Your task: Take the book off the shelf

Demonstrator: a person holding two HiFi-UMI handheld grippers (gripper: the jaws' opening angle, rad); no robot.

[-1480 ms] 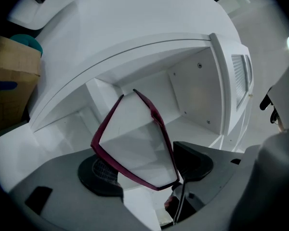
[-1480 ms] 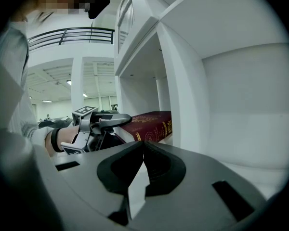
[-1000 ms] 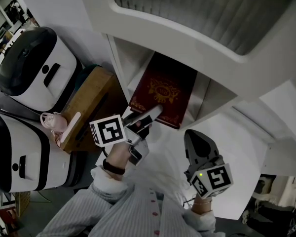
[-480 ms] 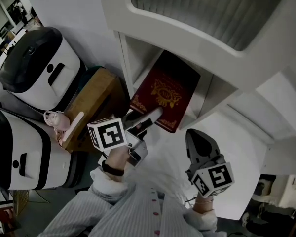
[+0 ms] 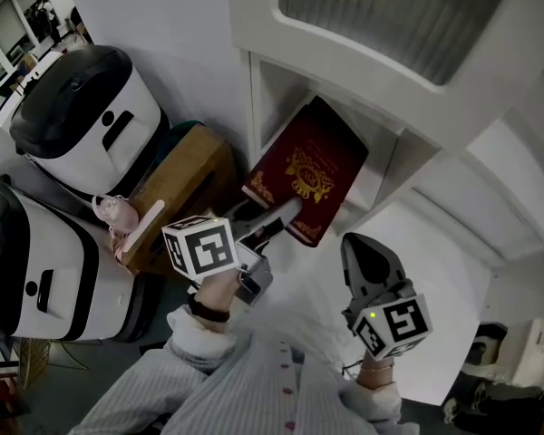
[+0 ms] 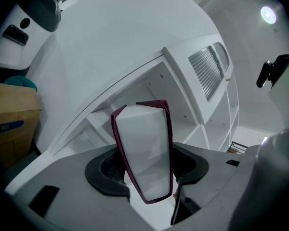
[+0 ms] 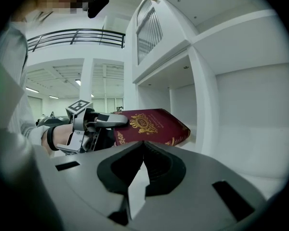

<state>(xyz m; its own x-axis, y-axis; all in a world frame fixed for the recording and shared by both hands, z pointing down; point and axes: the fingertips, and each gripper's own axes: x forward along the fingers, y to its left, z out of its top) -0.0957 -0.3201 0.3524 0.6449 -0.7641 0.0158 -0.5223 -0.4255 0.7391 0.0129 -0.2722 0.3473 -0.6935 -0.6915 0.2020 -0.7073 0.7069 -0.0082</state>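
Observation:
A dark red book (image 5: 310, 172) with a gold crest sticks out of a compartment of the white shelf (image 5: 415, 127), its lower end tilted toward me. My left gripper (image 5: 274, 217) has that lower end between its jaws, which are closing on it. In the left gripper view the book's white page edge (image 6: 144, 148) fills the gap, and both pads touch its covers. My right gripper (image 5: 361, 247) hangs below and right of the book, shut and holding nothing. The right gripper view shows the book (image 7: 151, 125) and the left gripper (image 7: 108, 121) ahead of the right gripper (image 7: 143, 146).
Two white-and-black machines (image 5: 82, 120) (image 5: 32, 270) stand at the left. A brown cardboard box (image 5: 183, 178) with a pink object (image 5: 113, 220) on it sits between them and the shelf. A louvred panel (image 5: 408, 12) is above the compartment.
The book has tilted and come a little further out of the compartment with the left gripper on it. The right gripper has stayed where it was.

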